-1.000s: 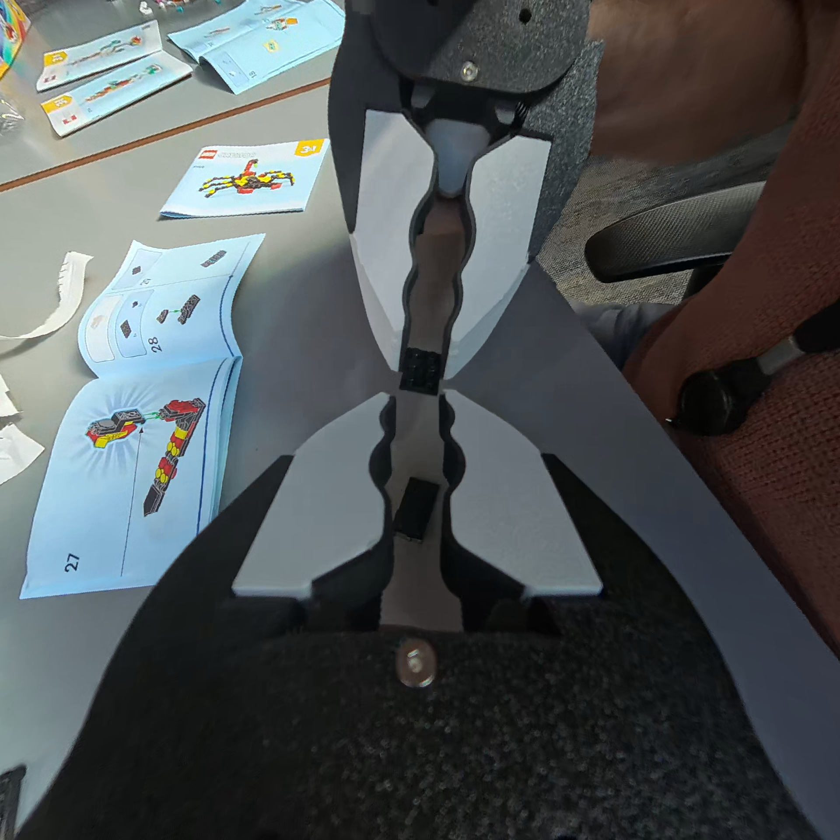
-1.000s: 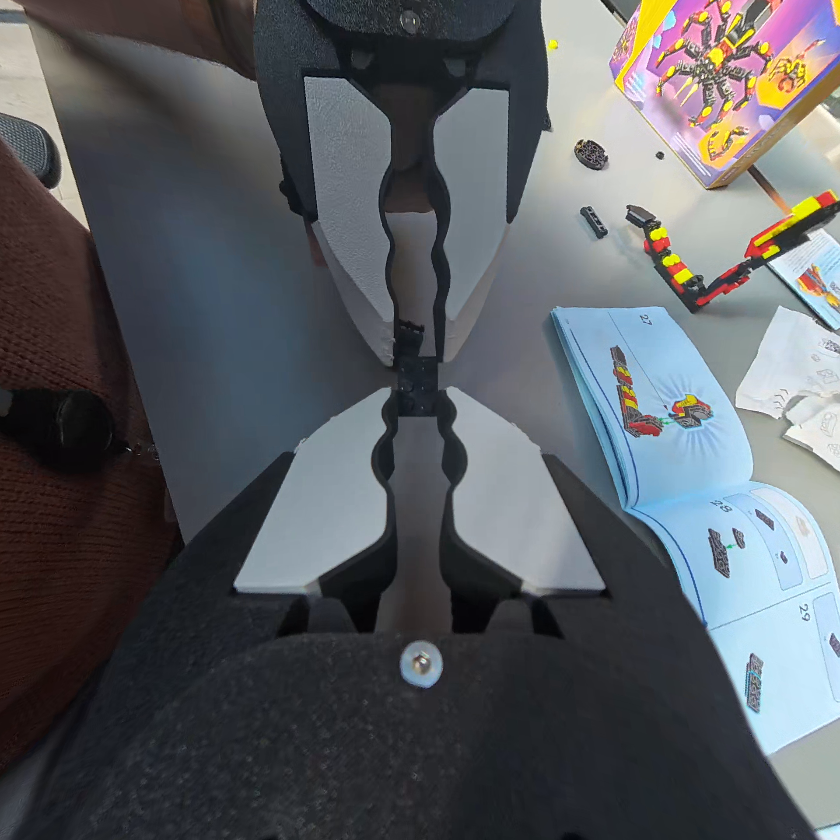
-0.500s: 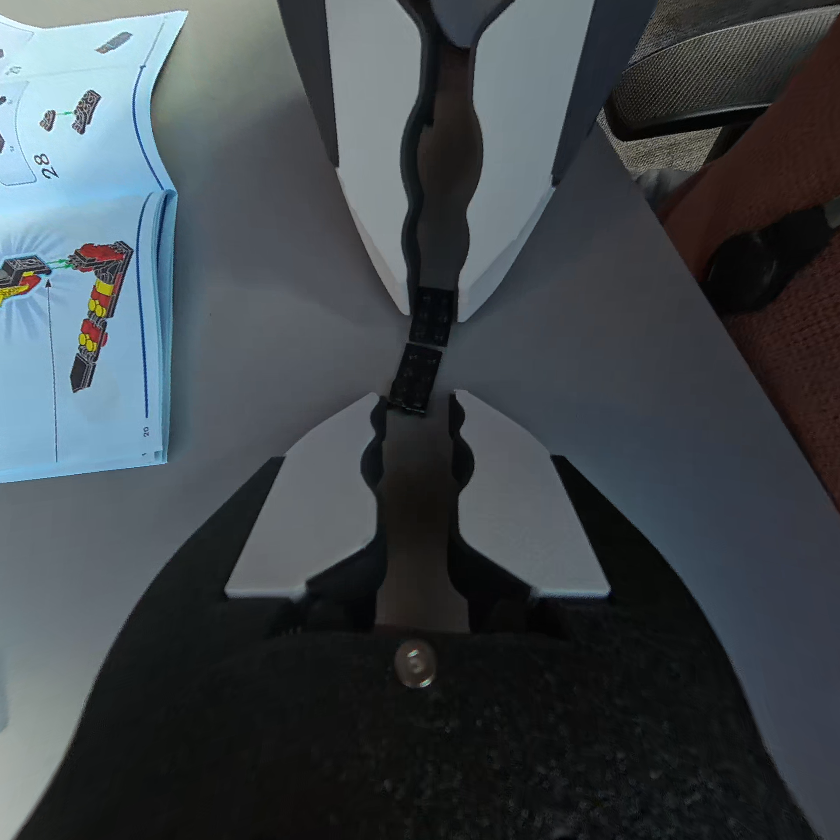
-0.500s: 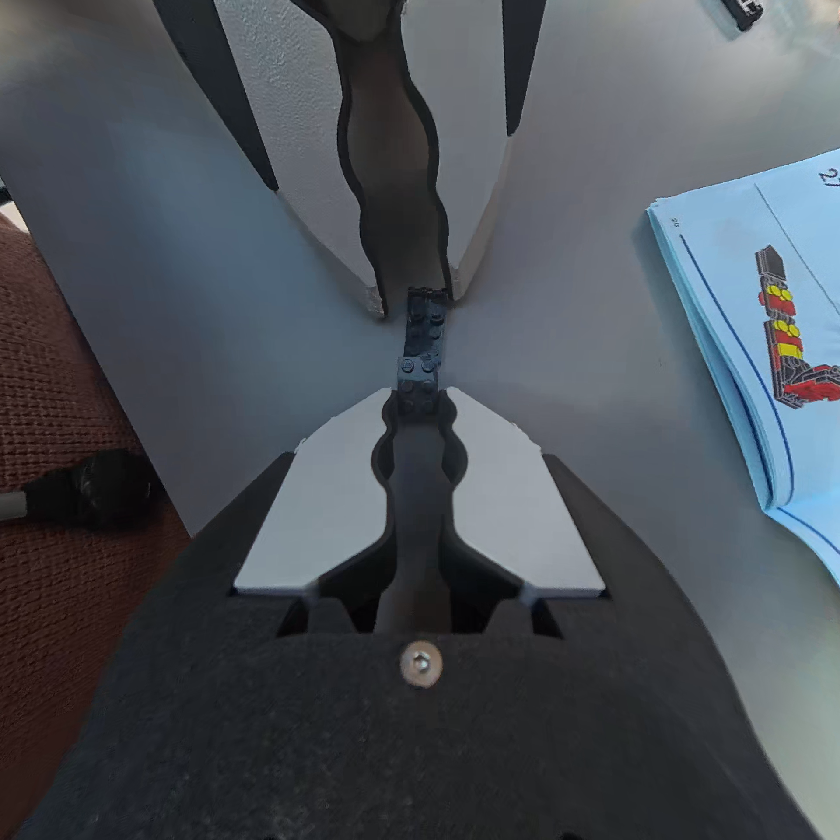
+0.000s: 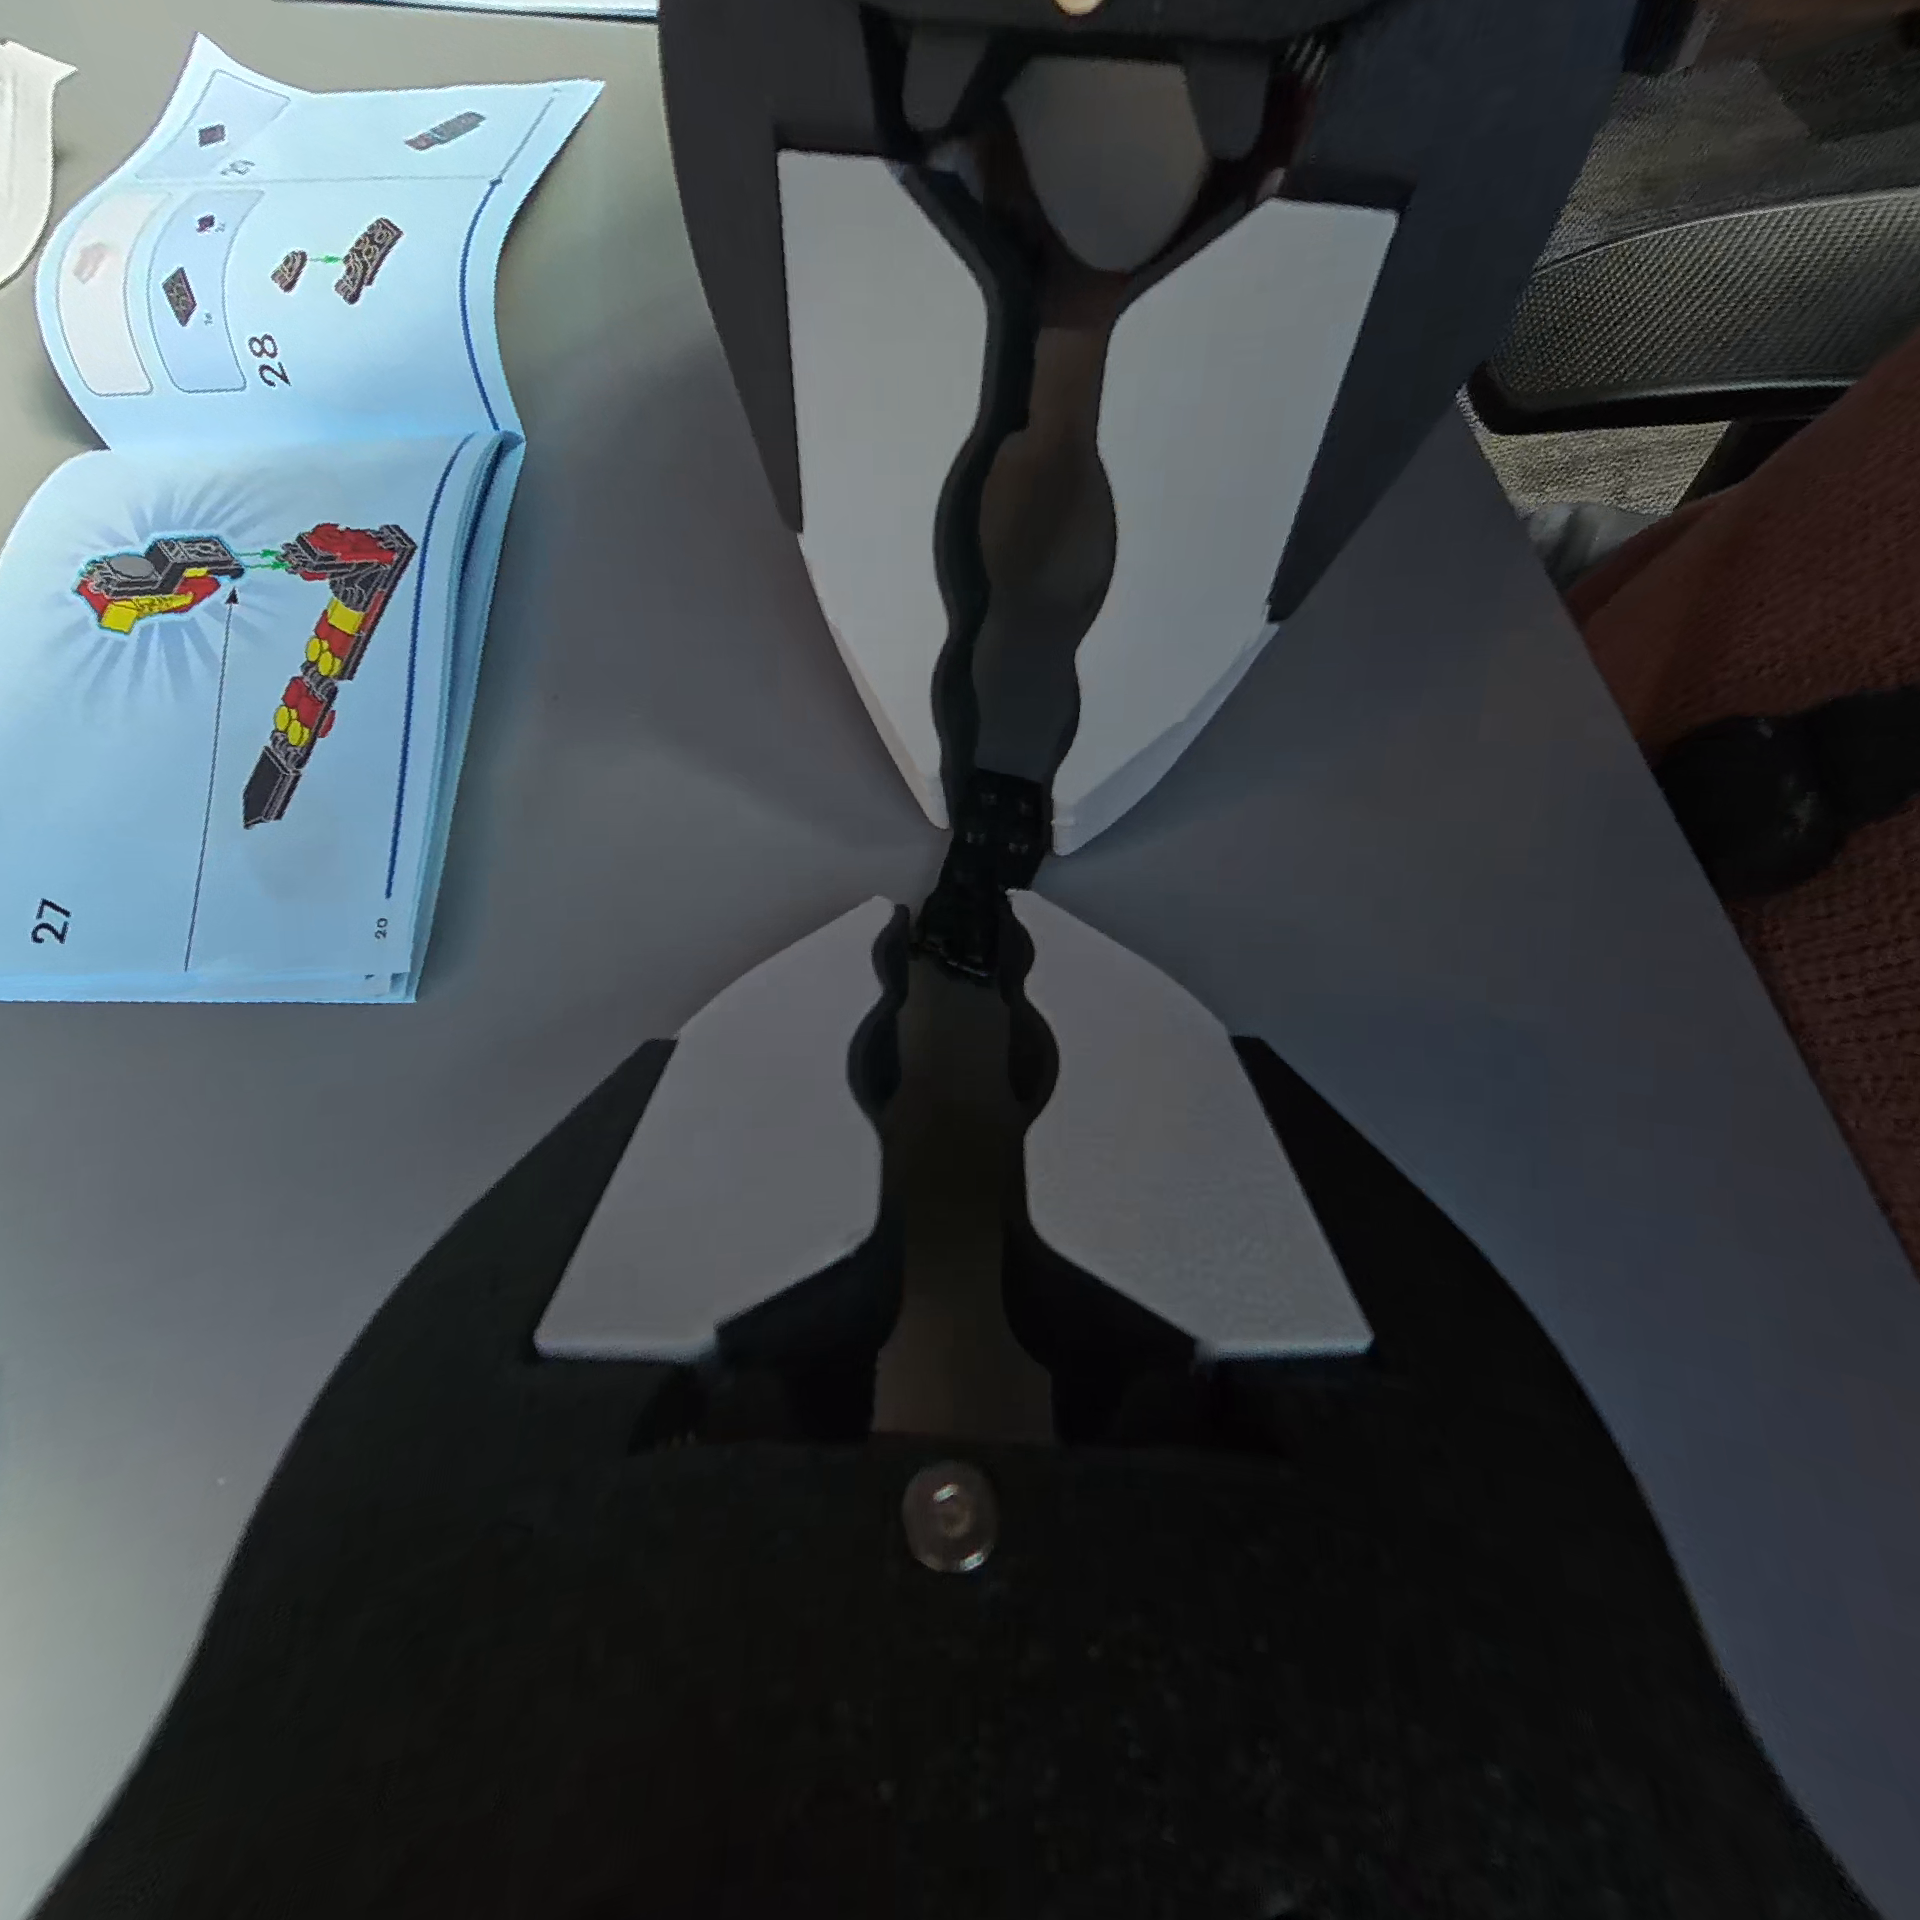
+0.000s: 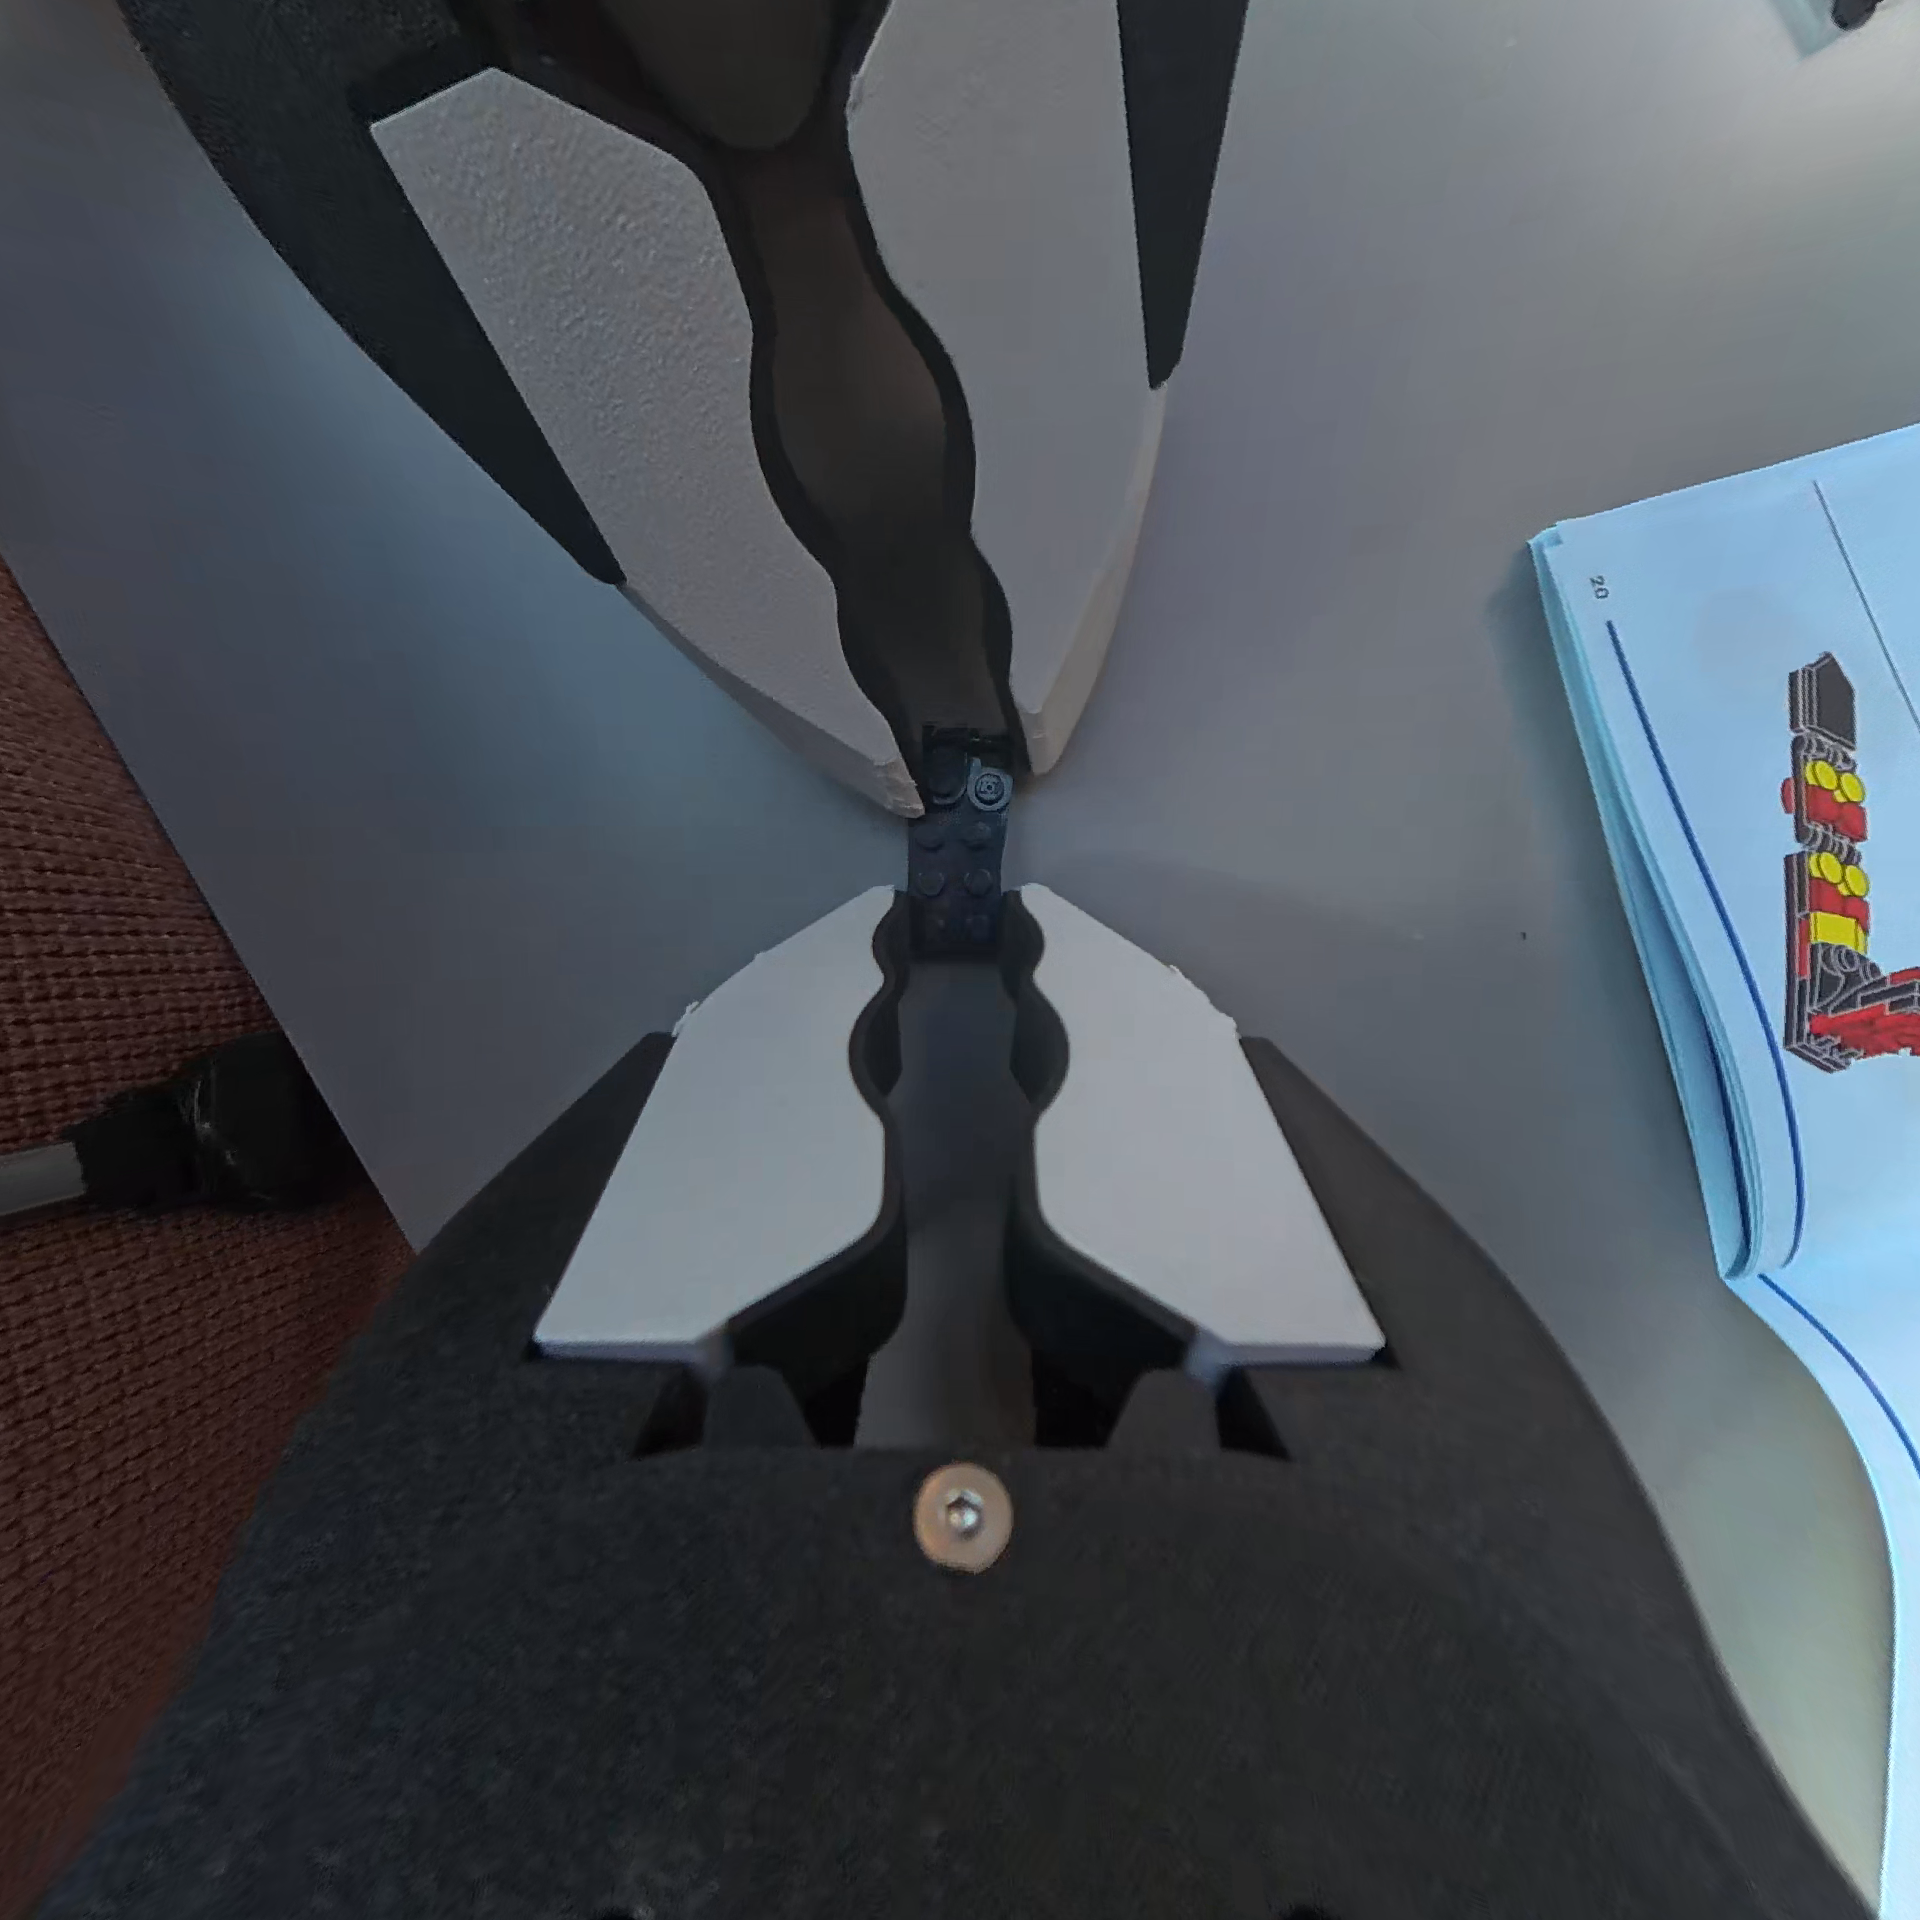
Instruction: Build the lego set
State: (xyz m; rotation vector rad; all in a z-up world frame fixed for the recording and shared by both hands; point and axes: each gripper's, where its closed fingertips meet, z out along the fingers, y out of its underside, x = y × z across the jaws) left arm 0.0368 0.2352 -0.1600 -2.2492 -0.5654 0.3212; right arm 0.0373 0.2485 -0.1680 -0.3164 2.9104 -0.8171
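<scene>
Both grippers meet tip to tip above the grey table (image 5: 623, 1091). My left gripper (image 5: 961, 920) is shut on a small black lego piece (image 5: 961, 930). My right gripper (image 6: 958, 906) is shut on a black studded plate (image 6: 956, 883). In the left wrist view the right gripper (image 5: 1003, 831) comes in from the top with its plate (image 5: 1000, 810). In the right wrist view the left gripper (image 6: 971, 800) comes in from the top with its piece (image 6: 977, 784). The two black pieces touch end to end and seem to overlap. Whether they are locked together is hidden.
An open light-blue instruction booklet (image 5: 260, 644) lies to the left of the grippers; it also shows in the right wrist view (image 6: 1766, 987). The table edge runs close by, with a person's red-brown sleeve (image 5: 1818, 675) and a chair armrest (image 5: 1714, 301) beyond it. A white paper scrap (image 5: 21, 156) lies at far left. The grippers are tip to tip, or close to it.
The two grippers have closed in on each other tip to tip. The left gripper's black piece and the right gripper's plate have come together and now touch.
</scene>
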